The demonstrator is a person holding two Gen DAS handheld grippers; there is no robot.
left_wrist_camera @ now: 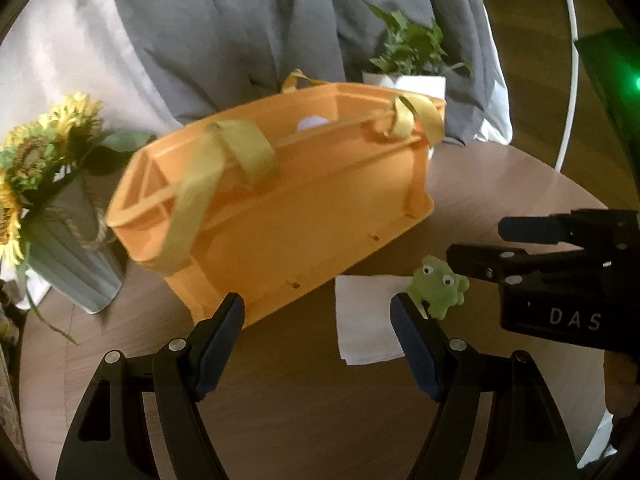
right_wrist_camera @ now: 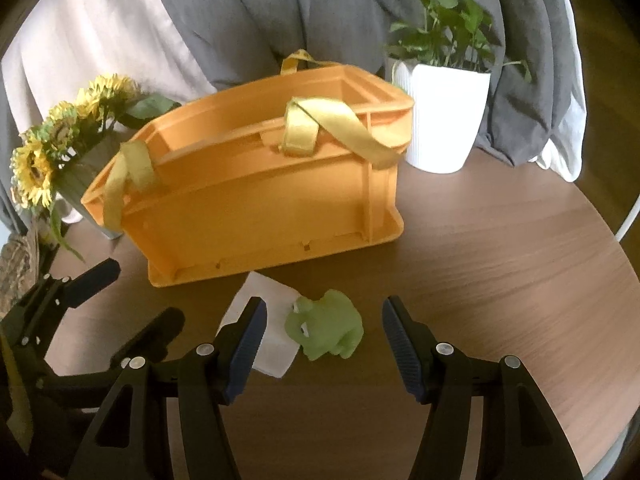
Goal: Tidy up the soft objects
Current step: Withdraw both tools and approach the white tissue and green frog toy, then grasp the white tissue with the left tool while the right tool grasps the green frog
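Now we are hovering both grippers over the round wooden table (right_wrist_camera: 500, 260), each with its fingers spread wide and grasping nothing. Our right gripper (right_wrist_camera: 324, 340) is lining up on the small green plush frog (right_wrist_camera: 326, 334), which is lying partly on a folded white cloth (right_wrist_camera: 264, 320) just in front of the orange plastic basket with yellow fabric handles (right_wrist_camera: 256, 184). Judging by both views, the frog is sitting straight ahead between the right fingers, while our left gripper (left_wrist_camera: 320, 340) is aiming left of it, toward the basket.

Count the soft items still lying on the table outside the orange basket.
2: the green frog toy and the white folded cloth it partly overlaps, both in front of the basket. Something pale shows inside the basket; more may be hidden there.
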